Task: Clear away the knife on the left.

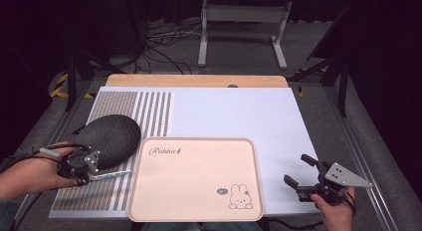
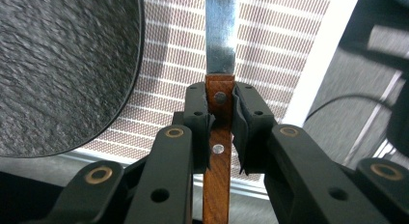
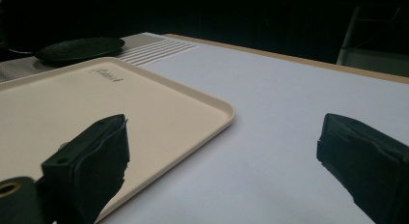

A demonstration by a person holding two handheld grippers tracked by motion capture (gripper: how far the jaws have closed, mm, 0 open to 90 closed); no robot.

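The left gripper [image 1: 82, 167] is squeezing the brown wooden handle of a knife [image 1: 110, 175], and its jaws are pressing on both sides of the handle, close to where the shiny blade begins. Holding it there is probably keeping the knife from wobbling. In the left gripper view the knife [image 2: 219, 89] is pointing straight out ahead, over the striped mat [image 2: 270, 55]. In the high view the blade is lying low and flat, reaching toward the left edge of the pink tray [image 1: 149, 201], with its tip just beside that edge. The dark round plate [image 1: 110, 139] is sitting on the mat [image 1: 154, 114] right next to the gripper, so the hand is working in a tight spot between plate and tray. It looks like the knife is getting set down by the tray, like when you are setting a table, but I am only guessing. The right gripper [image 1: 304, 175] is holding nothing, and its jaws are standing wide apart. It is waiting low over the white table [image 1: 239, 111], just past the right side of the tray, maybe so it is staying out of the way. The tray has a little bunny drawing [image 1: 241, 196] in its corner.
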